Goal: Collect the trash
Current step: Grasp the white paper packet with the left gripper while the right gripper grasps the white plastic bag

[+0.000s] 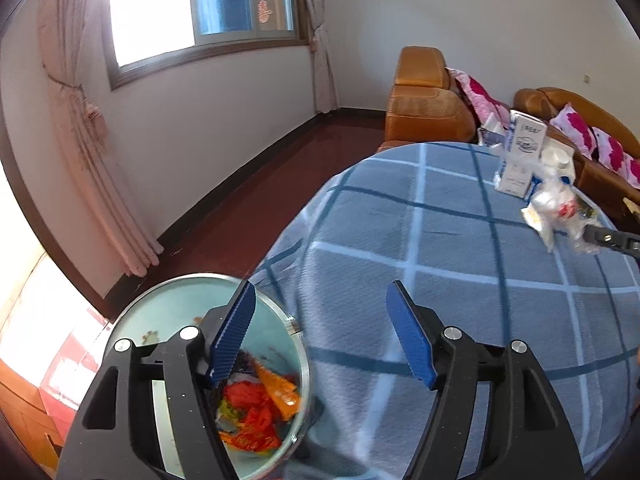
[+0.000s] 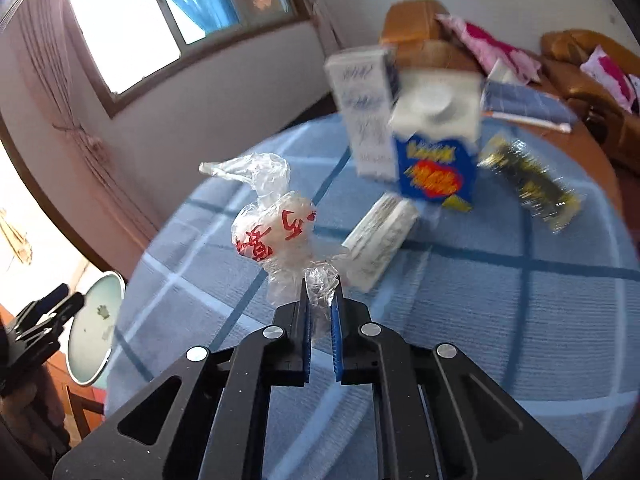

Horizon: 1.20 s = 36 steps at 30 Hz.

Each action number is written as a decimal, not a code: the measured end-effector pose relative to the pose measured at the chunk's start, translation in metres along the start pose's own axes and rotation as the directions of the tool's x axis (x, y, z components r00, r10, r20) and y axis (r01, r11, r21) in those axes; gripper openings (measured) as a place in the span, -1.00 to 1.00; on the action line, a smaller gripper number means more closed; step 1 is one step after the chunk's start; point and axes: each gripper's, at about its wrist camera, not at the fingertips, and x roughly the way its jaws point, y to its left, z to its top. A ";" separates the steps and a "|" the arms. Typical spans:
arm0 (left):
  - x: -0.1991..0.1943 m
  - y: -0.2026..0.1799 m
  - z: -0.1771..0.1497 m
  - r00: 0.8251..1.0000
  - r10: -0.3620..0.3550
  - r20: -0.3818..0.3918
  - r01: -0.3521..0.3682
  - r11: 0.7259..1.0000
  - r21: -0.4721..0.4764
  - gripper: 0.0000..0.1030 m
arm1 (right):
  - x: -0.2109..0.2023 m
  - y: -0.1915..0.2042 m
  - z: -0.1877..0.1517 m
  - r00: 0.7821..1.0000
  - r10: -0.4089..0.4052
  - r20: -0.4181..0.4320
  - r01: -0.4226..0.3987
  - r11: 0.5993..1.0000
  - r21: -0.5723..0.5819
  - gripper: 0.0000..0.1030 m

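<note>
The right tool [image 2: 320,300] pinched a crinkled clear plastic bag [image 2: 276,228] with red print, lifted above the round, checked-cloth surface [image 2: 500,320]. Behind it stood blurred cartons [image 2: 436,160] and a glossy wrapper [image 2: 528,184]. The left tool [image 1: 324,336] gaped empty over the surface's edge, beside a round bin [image 1: 264,412] holding crumpled red and orange wrappers.
</note>
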 end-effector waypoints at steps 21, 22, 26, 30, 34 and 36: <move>0.081 -0.253 0.045 0.972 -0.214 -0.100 0.231 0.948 0.220 0.31 | -0.081 -0.151 -0.025 0.932 -0.337 0.135 0.304 0.928 0.216 -0.82; 0.087 -0.257 0.045 0.970 -0.214 -0.114 0.234 0.947 0.220 0.31 | -0.081 -0.153 -0.026 0.932 -0.336 0.133 0.303 0.928 0.218 -0.82; 0.114 -0.264 0.042 0.958 -0.216 -0.189 0.252 0.947 0.197 0.29 | -0.079 -0.154 -0.029 0.939 -0.320 0.129 0.290 0.934 0.211 -0.82; 0.127 -0.261 0.042 0.940 -0.253 -0.228 0.295 0.939 0.175 -0.27 | -0.073 -0.149 -0.027 0.946 -0.296 0.130 0.268 0.944 0.193 -0.82; 0.122 -0.252 0.043 0.935 -0.273 -0.227 0.316 0.931 0.181 -0.32 | -0.069 -0.142 -0.025 0.951 -0.281 0.132 0.257 0.951 0.174 -0.82; 0.117 -0.242 0.043 0.934 -0.280 -0.222 0.322 0.929 0.183 -0.34 | -0.069 -0.139 -0.025 0.952 -0.275 0.134 0.252 0.953 0.167 -0.82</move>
